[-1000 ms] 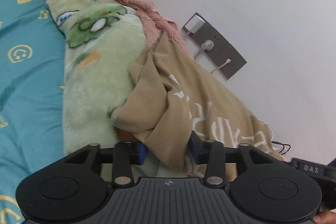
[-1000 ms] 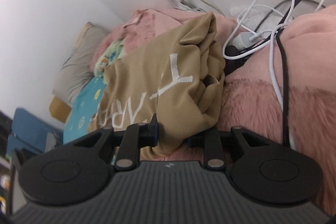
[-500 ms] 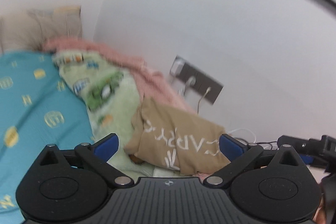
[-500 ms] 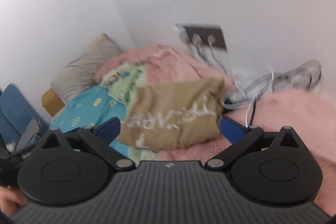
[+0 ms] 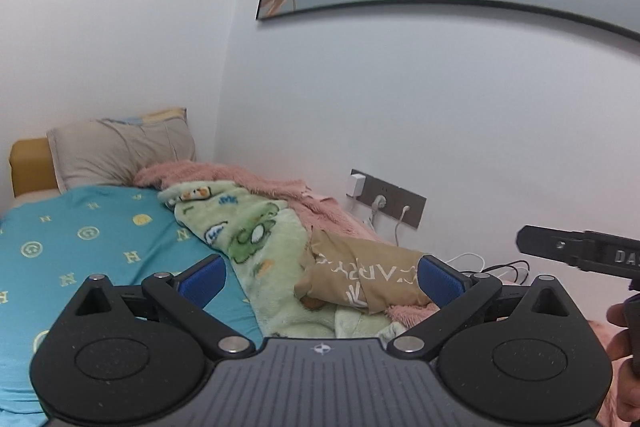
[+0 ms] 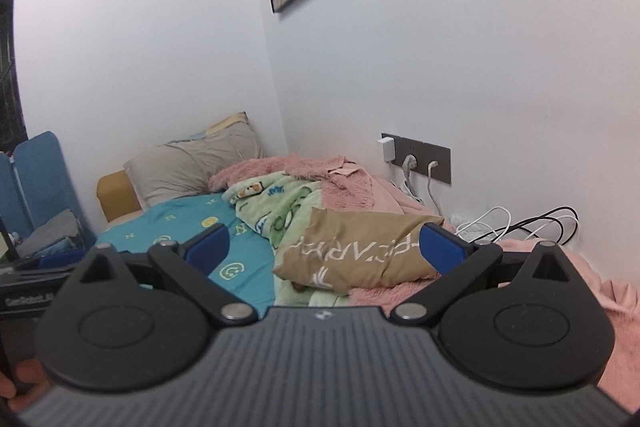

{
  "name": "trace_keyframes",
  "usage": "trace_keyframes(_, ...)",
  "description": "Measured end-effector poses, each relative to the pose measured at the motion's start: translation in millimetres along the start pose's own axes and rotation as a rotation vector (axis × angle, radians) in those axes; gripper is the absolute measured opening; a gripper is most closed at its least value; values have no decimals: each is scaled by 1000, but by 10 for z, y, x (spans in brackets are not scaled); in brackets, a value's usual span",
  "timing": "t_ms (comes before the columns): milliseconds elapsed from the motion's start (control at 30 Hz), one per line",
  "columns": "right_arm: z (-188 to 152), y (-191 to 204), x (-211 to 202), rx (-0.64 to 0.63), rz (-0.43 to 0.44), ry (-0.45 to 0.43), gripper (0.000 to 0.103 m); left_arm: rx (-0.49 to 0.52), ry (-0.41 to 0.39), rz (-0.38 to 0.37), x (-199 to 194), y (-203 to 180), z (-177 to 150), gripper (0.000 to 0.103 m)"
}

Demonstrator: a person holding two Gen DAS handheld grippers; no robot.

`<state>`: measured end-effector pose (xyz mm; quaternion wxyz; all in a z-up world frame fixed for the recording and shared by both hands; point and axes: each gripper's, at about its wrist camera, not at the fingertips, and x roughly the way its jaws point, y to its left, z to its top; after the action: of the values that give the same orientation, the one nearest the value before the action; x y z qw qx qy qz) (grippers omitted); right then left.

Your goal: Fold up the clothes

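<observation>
Teal-sheeted bed (image 5: 92, 239) against white wall (image 5: 400, 107)

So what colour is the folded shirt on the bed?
Tan with white lettering, clearest in the right wrist view.

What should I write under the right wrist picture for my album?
Open right gripper facing a folded tan shirt lying on green and pink blankets.

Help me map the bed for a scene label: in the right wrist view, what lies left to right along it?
Teal sheet → green cartoon blanket → folded tan shirt → cables.
</observation>
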<state>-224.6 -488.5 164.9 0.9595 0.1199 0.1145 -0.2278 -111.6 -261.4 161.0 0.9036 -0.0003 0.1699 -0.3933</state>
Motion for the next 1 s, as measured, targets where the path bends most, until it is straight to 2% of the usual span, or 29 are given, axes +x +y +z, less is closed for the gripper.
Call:
trace_keyframes(267, -275, 260, -251, -64, -17, -68, 103, 27, -48, -9, -372, -34, -279, 103)
trace_keyframes(467, -405, 353, -359, -72, -33, -86, 103, 40, -71, -4, -573, -1, -427, 103)
trace_keyframes(1000, -492, 567, -441, -123, -57, -97, 103, 47, -82, 40, -683, 56, -487, 103)
